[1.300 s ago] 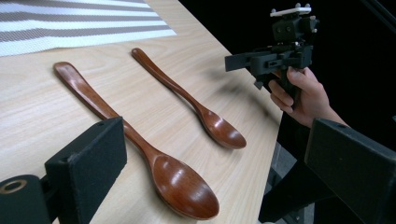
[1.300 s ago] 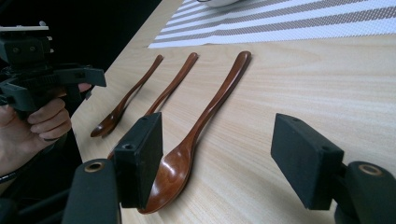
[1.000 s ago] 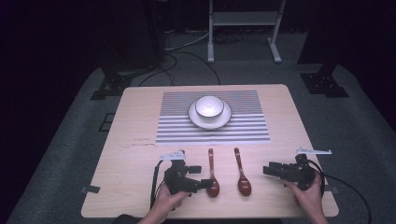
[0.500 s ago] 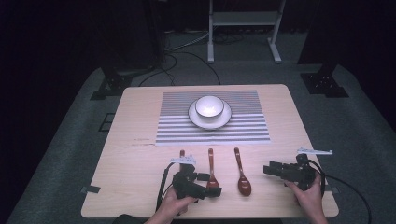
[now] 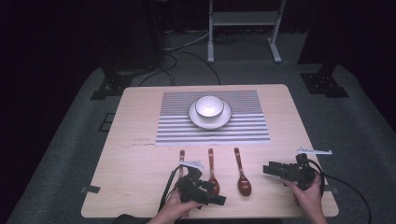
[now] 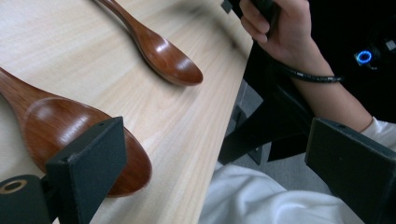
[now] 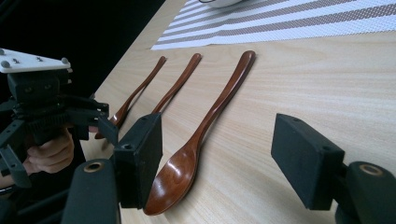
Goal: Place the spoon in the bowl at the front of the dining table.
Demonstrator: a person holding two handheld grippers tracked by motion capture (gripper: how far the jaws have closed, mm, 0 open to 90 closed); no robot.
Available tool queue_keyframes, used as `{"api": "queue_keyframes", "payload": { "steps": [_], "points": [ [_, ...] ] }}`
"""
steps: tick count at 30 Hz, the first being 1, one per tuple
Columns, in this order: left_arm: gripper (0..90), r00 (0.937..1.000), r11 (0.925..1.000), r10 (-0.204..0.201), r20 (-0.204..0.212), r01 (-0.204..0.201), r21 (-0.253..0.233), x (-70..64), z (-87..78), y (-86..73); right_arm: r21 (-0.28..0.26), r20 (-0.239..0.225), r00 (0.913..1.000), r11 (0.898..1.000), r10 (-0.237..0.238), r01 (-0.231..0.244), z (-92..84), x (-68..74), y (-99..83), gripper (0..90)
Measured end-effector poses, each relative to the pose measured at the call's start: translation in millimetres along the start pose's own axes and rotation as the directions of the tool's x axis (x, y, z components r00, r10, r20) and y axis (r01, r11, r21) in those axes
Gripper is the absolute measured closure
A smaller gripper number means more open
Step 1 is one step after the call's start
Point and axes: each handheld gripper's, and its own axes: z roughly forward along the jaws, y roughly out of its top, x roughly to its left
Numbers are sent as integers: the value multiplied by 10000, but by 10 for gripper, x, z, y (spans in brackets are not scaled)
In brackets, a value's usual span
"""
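Note:
Three brown wooden spoons lie side by side near the table's front edge: left spoon point(image 5: 181, 158), middle spoon point(image 5: 212, 171), right spoon point(image 5: 243, 179). My left gripper point(image 5: 218, 199) is open, low over the table and pointing right, with the left spoon's bowl hidden under it. In the left gripper view, the left gripper point(image 6: 219, 172) has one jaw beside the middle spoon's bowl point(image 6: 70, 135) and the other off the table edge. My right gripper point(image 5: 267, 169) is open and points left; in the right gripper view the right gripper point(image 7: 222, 161) has the right spoon point(image 7: 205, 126) between its jaws, untouched.
A white bowl point(image 5: 209, 106) sits on a white plate point(image 5: 194, 117) on a striped placemat point(image 5: 252, 126) at the table's far middle. The wooden table point(image 5: 135, 182) ends just behind both hands. Cables and stand legs lie on the floor beyond.
My left gripper has moved right and toward the front edge, from the left spoon to the middle spoon's bowl. The right gripper has stayed put.

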Motion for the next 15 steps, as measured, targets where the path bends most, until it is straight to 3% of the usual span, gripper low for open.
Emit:
{"api": "queue_keyframes", "payload": {
  "steps": [8,11,15],
  "points": [
    [44,9999,9985,-23,147,15,545,-14,60,-23,-9,-34,10000,10000,9,-9,0,9,-1,327],
    [45,9999,9949,-98,-132,110,1001,5,124,-45,-27,-77,10000,10000,26,-26,-2,11,3,327],
    [46,9998,9939,-193,-83,201,1089,14,150,-53,-37,-88,10000,10000,-7,7,-8,22,10,327]
  ]
}}
